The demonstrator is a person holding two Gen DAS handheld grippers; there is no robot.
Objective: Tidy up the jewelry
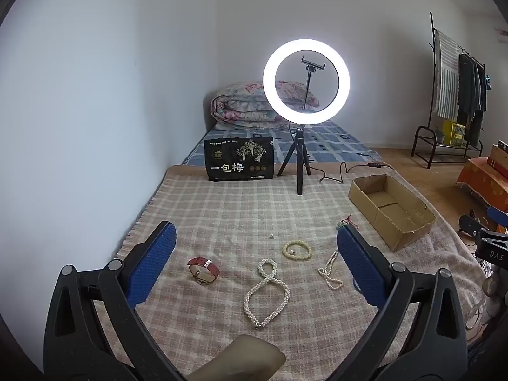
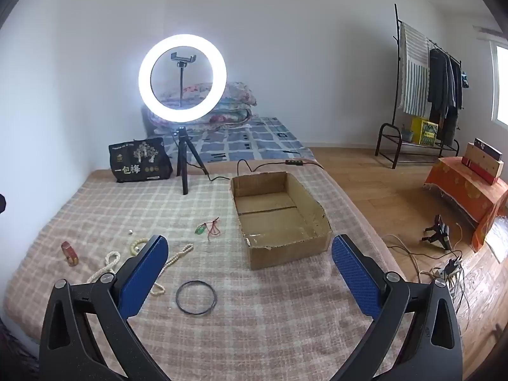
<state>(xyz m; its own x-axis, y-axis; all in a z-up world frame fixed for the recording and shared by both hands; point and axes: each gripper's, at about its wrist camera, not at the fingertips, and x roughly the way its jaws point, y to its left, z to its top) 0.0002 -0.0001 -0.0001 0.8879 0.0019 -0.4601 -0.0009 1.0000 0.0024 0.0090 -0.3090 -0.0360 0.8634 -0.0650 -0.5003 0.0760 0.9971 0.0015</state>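
From the left wrist view, nothing looks sorted yet: every piece lies loose on the checked blanket (image 1: 222,209), and the cardboard box (image 1: 392,211) at the right stands empty as far as this angle shows. The left gripper (image 1: 255,258) hovers above the spread with its blue pads wide apart and nothing between them. Below it lie a red leather watch (image 1: 203,269), a thick pearl necklace (image 1: 265,292) twisted into a figure of eight, a pale yellow bead bracelet (image 1: 297,250) and a thinner pearl strand (image 1: 330,273) partly hidden behind the right pad. A tiny white bead (image 1: 271,236) sits alone further back, and a green pendant on red cord (image 1: 346,221) peeks out near the box. A ring light (image 1: 306,81) on a small tripod stands lit at the far end, beside a black printed bag (image 1: 238,159).

Over on the right wrist view, the right gripper (image 2: 249,268) likewise hangs with its pads spread and empty, just in front of the box, whose bare bottom confirms nothing is in it. A thin black bangle (image 2: 196,297) lies flat between the pads, nearest of all. The pendant, bracelet, pearls and watch trail off leftward, well apart from the box. I judge the whole job is still ahead.
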